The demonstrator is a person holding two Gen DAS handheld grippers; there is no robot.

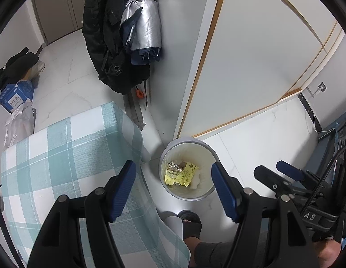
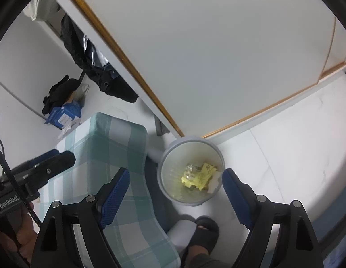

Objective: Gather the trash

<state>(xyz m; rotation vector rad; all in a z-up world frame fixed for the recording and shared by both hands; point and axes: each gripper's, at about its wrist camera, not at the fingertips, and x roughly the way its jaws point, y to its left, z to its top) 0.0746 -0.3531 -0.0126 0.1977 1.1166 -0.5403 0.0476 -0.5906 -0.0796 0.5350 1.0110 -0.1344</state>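
A white trash bin stands on the pale floor by the wall corner. Inside lie a yellow wrapper, a silvery wrapper and a white tissue. My left gripper hangs above the bin, open, with nothing between its blue pads. My right gripper is also open and empty over the bin. Each wrist view shows the other tool at its side: the right gripper and the left gripper.
A table under a green plaid cloth borders the bin's left. A person's foot in a black slipper stands just before the bin. A black coat and silver umbrella hang on the wall. A blue tissue box sits far left.
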